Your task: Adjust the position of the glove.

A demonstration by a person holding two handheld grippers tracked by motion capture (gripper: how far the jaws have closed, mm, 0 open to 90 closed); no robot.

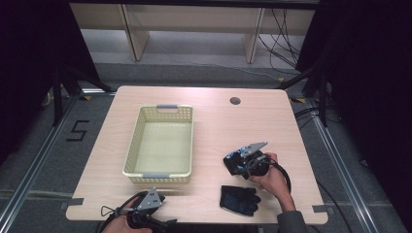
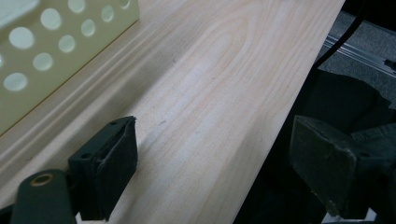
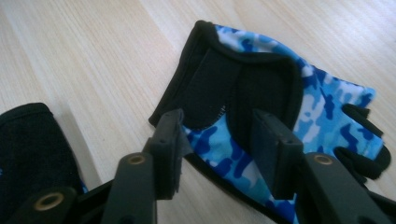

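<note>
left gripper: parked at the near-left corner of the table, just in front of the basket. Jaws wide apart with nothing between them, one hanging off the table edge in the left gripper view. If it swings up without looking, it could bump the basket's near wall and shove it.

basket: cream, perforated, nothing in it, sitting left of centre. My guess is the gloves go in here, so a nudged basket means a miss at the drop.

black glove: lying flat near the front edge, palm side up as far as I can tell, just left of the person's right wrist. A sleeve or the trailing cable could drag it off the edge.

blue camo glove: on the table right under the right gripper, cuff end toward the jaws.

right gripper: jaws partly spread over the black cuff, pads not pressing on it, so not grasping yet. Risk as I see it: closing on one thin layer of fabric means the glove slips out on the lift.
</note>
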